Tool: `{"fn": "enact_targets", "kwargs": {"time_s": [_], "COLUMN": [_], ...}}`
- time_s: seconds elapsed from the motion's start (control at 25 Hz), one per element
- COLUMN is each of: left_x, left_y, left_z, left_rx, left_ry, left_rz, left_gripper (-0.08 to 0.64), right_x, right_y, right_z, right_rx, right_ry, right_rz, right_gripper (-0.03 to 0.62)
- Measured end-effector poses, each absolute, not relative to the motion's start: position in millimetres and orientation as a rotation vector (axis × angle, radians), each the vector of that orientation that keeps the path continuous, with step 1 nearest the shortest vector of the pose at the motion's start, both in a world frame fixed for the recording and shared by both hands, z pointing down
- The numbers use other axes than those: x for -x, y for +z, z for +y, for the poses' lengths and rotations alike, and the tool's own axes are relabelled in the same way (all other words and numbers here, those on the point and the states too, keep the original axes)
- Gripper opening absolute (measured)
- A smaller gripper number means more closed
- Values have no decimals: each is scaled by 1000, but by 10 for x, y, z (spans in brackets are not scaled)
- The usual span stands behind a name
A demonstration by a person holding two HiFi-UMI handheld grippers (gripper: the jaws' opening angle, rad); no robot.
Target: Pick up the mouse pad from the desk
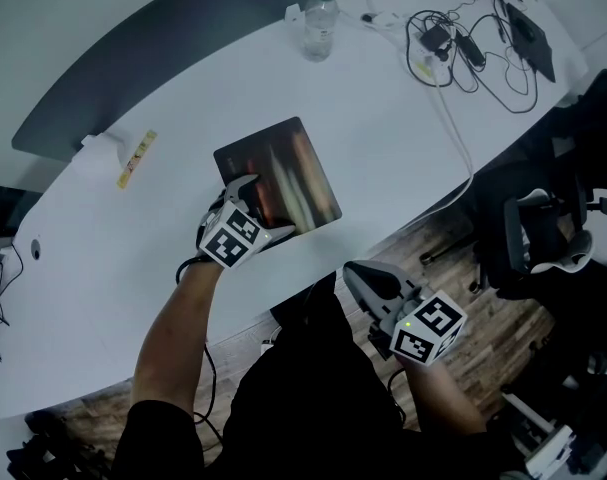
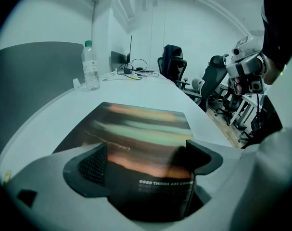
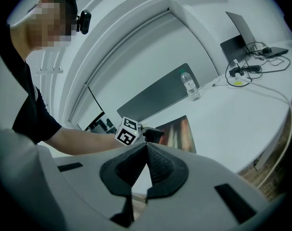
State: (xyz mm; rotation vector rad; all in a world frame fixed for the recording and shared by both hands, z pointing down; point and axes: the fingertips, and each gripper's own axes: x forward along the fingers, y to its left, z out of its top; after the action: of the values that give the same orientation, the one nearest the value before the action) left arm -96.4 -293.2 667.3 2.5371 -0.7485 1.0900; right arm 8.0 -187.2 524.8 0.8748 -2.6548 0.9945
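Observation:
The mouse pad [image 1: 280, 173] is a dark rectangle with orange and green streaks, lying flat on the white desk [image 1: 403, 158]. My left gripper [image 1: 266, 208] sits at its near corner. In the left gripper view the jaws stand wide apart with the pad's printed near edge [image 2: 141, 129] between them [image 2: 143, 160], and the pads do not visibly press on it. My right gripper [image 1: 355, 270] hangs off the desk's near edge above the person's lap, its jaws shut with nothing in them [image 3: 146, 148]. The right gripper view also shows the left gripper [image 3: 153, 134] at the pad [image 3: 180, 133].
A clear water bottle [image 1: 320, 23] stands at the desk's far edge. Tangled cables and chargers [image 1: 453, 43] and a laptop [image 1: 531, 38] lie at the far right. A yellow strip [image 1: 137, 158] lies to the left. Office chairs [image 1: 543, 233] stand right of the desk.

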Motion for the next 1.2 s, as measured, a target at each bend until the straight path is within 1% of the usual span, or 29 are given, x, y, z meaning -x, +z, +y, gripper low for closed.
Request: {"fn": "enact_targets", "kwargs": {"time_s": [0.08,0.24,0.48,0.56,0.76,0.92,1.04,1.12,1.2], "left_x": [962,938,951,988,968,836,778,770,781], "left_y": [6661,6642,6627,6625,6601,6658,6629,6603,6597], "left_z": [-2929,-2892,-2911,-2954,-2906,-2755,-2790,-2818,-2821], "left_rx": [-2535,-2541,-2525,-2499,-2468,-2577,-2601,-2576,-2535], "left_ry": [1098,1104,1089,1076,1114,1337,1366,1347,1346], "left_rz": [-748,-749,-765,-803,-749,-563,-468,-408,-357], "left_gripper": [516,463,423,396,391,425,500,588,589], "right_x": [-79,-70,-58,-70,-166,-247,-274,-267,-256], "right_y": [5237,5221,5180,5167,5099,5093,5145,5182,5197], "right_z": [-1859,-1841,-1817,-1816,-1838,-1871,-1888,-1896,-1917], "right_rx": [-876,-876,-872,-873,-909,-934,-945,-945,-946], "right_ry": [993,991,983,978,965,970,987,998,1003], "right_rz": [-2658,-2664,-2669,-2669,-2666,-2657,-2643,-2634,-2632], "right_gripper": [-6,-6,-6,-6,-6,-6,-6,-6,-6]}}
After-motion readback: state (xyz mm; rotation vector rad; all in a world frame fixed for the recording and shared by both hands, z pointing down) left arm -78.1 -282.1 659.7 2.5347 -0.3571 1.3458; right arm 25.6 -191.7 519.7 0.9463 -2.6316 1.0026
